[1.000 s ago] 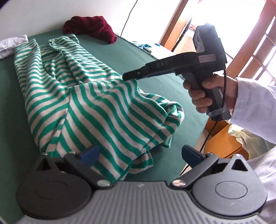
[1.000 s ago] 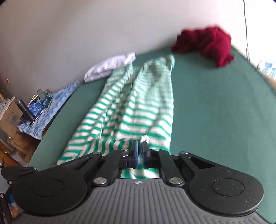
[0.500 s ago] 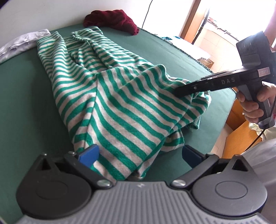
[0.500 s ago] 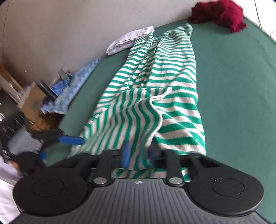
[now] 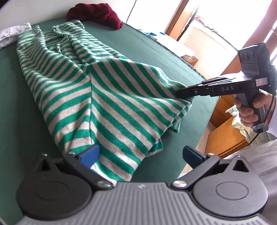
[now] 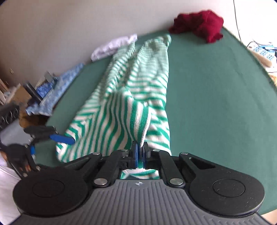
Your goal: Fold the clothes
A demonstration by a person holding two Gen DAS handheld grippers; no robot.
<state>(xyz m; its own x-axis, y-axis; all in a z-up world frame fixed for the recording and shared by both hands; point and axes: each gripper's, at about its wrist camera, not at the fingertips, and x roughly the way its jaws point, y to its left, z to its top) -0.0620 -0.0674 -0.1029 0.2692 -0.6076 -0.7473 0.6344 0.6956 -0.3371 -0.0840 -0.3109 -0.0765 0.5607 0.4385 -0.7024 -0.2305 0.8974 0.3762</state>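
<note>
One green-and-white striped knit garment (image 5: 97,97) lies lengthwise on the dark green cloth-covered table (image 6: 216,97), its near corner lifted off the surface. The right gripper (image 6: 139,152) has its two blue-padded fingers clenched on a fold of that corner, though they are easing apart slightly. The left gripper (image 5: 141,155) has its two fingers spread wide, holding nothing, over the garment's near edge. Behind lie one crumpled dark red garment (image 5: 94,16) and one white cloth (image 6: 114,45).
</note>
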